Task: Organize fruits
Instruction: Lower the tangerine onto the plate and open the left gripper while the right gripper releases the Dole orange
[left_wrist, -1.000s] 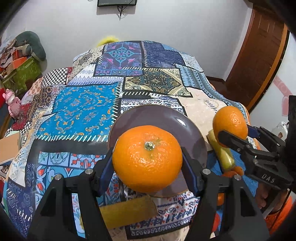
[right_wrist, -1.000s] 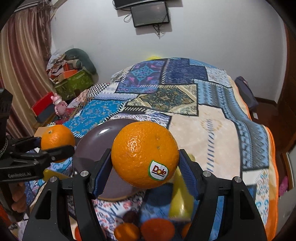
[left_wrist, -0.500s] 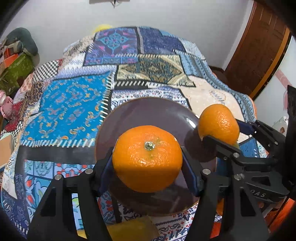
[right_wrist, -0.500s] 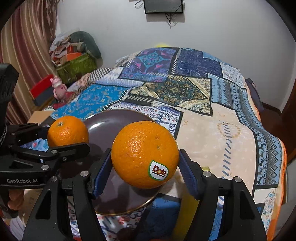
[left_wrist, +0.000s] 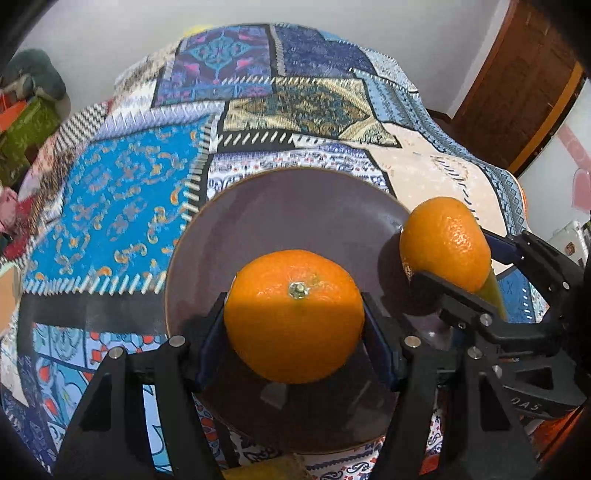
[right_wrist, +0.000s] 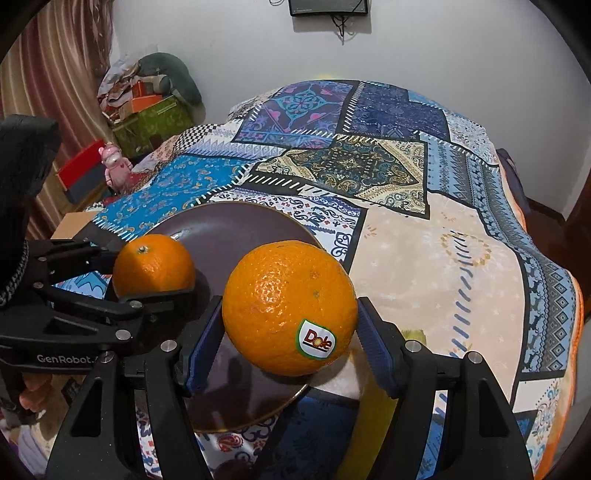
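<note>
My left gripper is shut on a stemmed orange and holds it over the near part of a dark brown plate. My right gripper is shut on an orange with a Dole sticker, held over the plate's right rim. In the left wrist view the Dole orange sits at the plate's right edge. In the right wrist view the stemmed orange is over the plate's left side.
The plate lies on a bed with a blue patchwork cover. A yellow fruit lies below my right gripper, mostly hidden. Boxes and a pink toy stand left of the bed. A wooden door is at the right.
Both grippers have moved forward and inward with their oranges, from beside the plate to over it. The plate now fills more of both views.
</note>
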